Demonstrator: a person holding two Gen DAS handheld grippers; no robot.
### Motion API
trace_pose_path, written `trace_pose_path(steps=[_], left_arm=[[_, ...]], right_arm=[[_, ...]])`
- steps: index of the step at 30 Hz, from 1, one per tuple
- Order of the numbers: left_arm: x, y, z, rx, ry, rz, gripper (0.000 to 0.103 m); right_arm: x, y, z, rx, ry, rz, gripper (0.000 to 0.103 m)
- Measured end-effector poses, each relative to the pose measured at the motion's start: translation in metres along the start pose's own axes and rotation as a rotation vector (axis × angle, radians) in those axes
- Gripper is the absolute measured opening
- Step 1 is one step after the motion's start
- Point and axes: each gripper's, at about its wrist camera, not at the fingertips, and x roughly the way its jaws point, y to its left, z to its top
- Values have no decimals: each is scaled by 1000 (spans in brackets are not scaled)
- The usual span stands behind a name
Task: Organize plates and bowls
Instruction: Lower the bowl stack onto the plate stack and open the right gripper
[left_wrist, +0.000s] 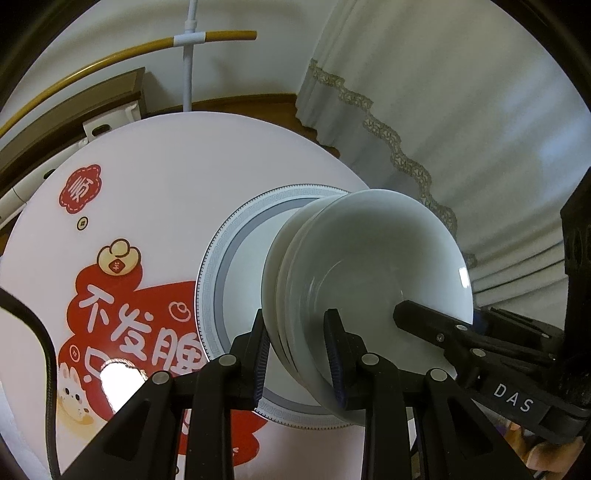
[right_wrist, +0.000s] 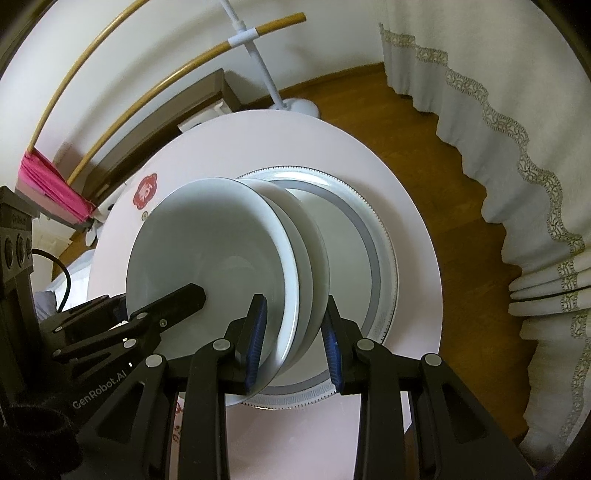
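Left wrist view: the left hand-held gripper (left_wrist: 297, 350) has its blue-padded fingers (left_wrist: 260, 354) closed on the rims of a stack of white bowls (left_wrist: 369, 266), one finger outside the stack and the other inside the top bowl. The right hand-held gripper (left_wrist: 436, 325) reaches into the same top bowl from the far side, marked "DAS" on its body. In the right wrist view, the right hand-held gripper (right_wrist: 293, 339) pinches the opposite edge of the bowls (right_wrist: 221, 251), its pads bracketing the nested rims, with the left hand-held gripper (right_wrist: 173, 299) showing across the bowl.

The stack is at least two nested bowls, the top one holding nothing but the finger tips. The bowls sit over a grey-banded plate (left_wrist: 236, 236) with a key-pattern rim; whether they touch it cannot be told. The plate (right_wrist: 369, 236) lies on a round pink bench (left_wrist: 159, 177) printed with red characters and a cartoon animal. Beyond the bench (right_wrist: 413, 229) are wooden floor (right_wrist: 443, 155), a lace-trimmed white curtain (right_wrist: 498, 92) and a white stand (right_wrist: 266, 77).
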Motion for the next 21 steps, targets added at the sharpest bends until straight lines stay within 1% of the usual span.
trace_pose_path(steps=[6, 12, 18, 21], left_arm=[[1, 0, 4, -6, 15, -3, 26], [3, -1, 9, -9, 32, 3, 26], [4, -1, 10, -10, 33, 4, 27], [4, -1, 8, -8, 29, 10, 29]], right_arm=[[2, 1, 4, -8, 17, -9, 30], [4, 4, 10, -15, 53, -26, 30], [5, 6, 12, -14, 51, -34, 30], [5, 7, 11, -13, 50, -33, 32]])
